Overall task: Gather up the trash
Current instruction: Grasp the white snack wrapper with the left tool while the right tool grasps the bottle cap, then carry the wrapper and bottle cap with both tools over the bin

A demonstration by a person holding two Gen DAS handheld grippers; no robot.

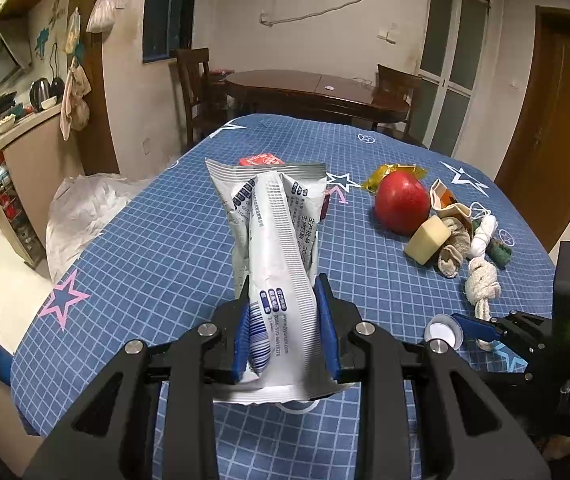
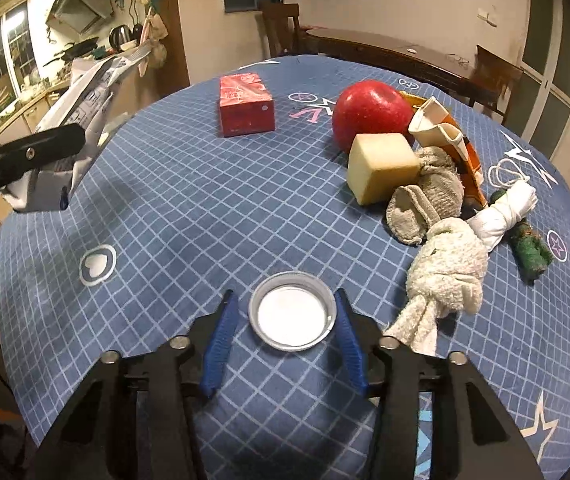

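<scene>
My left gripper (image 1: pixel 283 292) is shut on a white and silver plastic wrapper (image 1: pixel 273 224) and holds it above the blue checked tablecloth (image 1: pixel 145 240); the wrapper also shows at the left of the right wrist view (image 2: pixel 81 96). My right gripper (image 2: pixel 283 300) is open, its blue fingers (image 2: pixel 221 336) on either side of a round silver lid (image 2: pixel 291 312) that lies on the cloth. The lid also shows in the left wrist view (image 1: pixel 443 330). A red carton (image 2: pixel 245 104) stands further back.
A red apple (image 2: pixel 369 108), a pale yellow block (image 2: pixel 381 166), a crumpled orange-white wrapper (image 2: pixel 445 132), knotted grey and white cloths (image 2: pixel 445 268) and a green scrap (image 2: pixel 531 248) lie at the right. A white bag (image 1: pixel 81 208) sits beyond the table's left edge. Dark dining table (image 1: pixel 313 92) behind.
</scene>
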